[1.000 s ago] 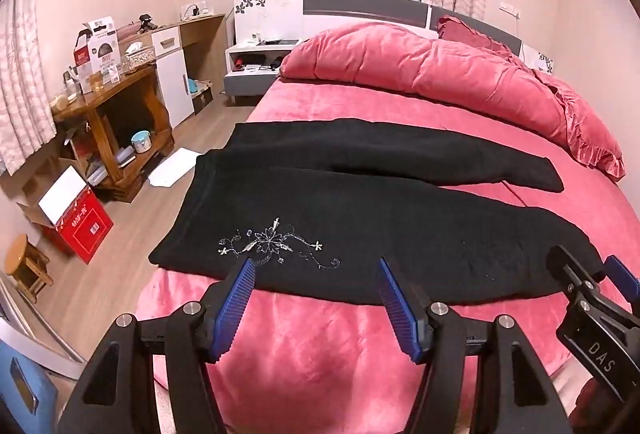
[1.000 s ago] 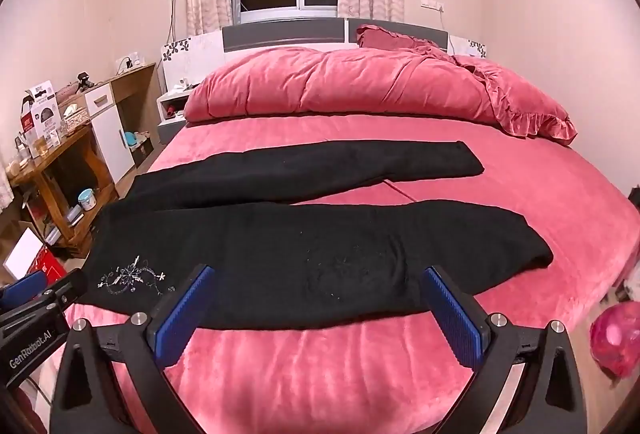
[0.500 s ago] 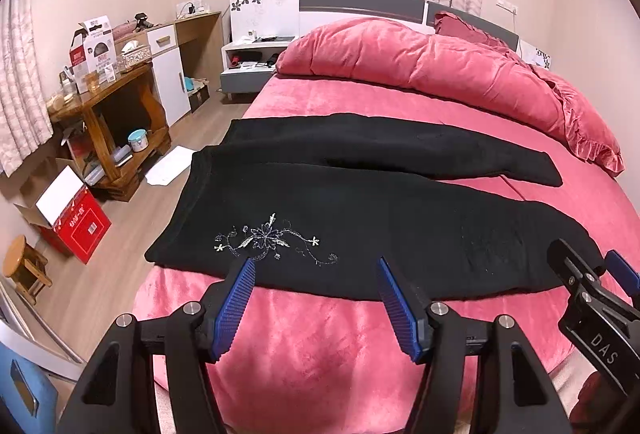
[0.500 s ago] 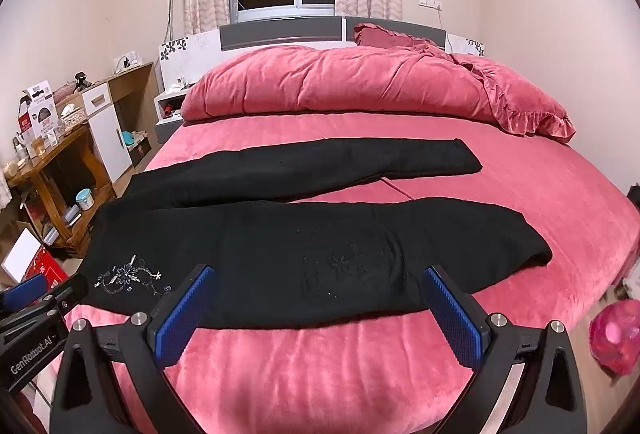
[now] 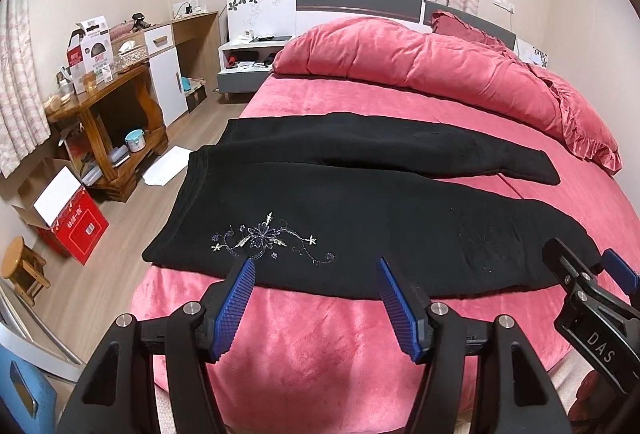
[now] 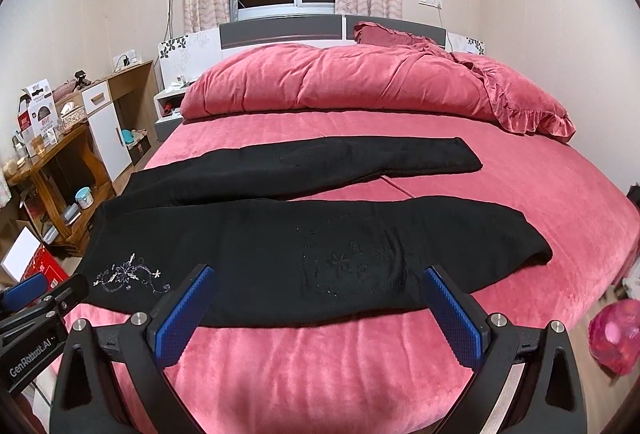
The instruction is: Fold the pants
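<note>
"das" is printed on the right hand-held gripper (image 5: 600, 314), "genrobot.ai" on the left hand-held gripper (image 6: 36, 330).

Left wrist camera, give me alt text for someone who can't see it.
Black pants lie flat on a pink bed, legs apart, silver floral embroidery near the waist. In front, the left gripper is open and empty, its blue fingers above the bed's near edge; the right gripper shows at right.
</note>
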Demonstrator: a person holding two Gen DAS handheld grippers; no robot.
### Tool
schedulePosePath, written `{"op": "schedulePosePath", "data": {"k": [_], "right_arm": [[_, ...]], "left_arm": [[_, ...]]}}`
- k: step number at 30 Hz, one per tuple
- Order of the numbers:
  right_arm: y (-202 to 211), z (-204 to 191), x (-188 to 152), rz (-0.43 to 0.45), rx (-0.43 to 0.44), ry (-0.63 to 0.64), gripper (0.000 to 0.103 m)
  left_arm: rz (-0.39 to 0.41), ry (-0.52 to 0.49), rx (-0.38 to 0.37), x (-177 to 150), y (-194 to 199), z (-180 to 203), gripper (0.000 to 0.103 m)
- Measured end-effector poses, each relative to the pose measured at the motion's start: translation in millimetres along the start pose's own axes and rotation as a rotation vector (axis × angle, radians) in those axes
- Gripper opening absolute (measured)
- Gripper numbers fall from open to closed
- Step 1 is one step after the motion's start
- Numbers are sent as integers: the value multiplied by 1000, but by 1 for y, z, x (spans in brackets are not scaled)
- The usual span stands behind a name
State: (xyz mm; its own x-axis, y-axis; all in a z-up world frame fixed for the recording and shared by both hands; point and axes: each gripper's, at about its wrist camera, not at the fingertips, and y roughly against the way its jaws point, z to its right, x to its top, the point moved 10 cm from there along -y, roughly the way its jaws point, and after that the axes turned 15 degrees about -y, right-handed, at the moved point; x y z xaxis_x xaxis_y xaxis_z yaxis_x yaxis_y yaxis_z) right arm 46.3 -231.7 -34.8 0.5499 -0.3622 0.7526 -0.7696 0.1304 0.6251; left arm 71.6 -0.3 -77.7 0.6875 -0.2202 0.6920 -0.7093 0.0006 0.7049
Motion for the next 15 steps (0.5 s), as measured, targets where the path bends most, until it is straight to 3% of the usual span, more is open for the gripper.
{"op": "schedulePosePath", "data": {"k": [15], "right_arm": [[-2, 2, -4, -12, -3, -2, 103]], "left_arm": [[-4, -1, -3, 1, 1, 1, 64]]}}
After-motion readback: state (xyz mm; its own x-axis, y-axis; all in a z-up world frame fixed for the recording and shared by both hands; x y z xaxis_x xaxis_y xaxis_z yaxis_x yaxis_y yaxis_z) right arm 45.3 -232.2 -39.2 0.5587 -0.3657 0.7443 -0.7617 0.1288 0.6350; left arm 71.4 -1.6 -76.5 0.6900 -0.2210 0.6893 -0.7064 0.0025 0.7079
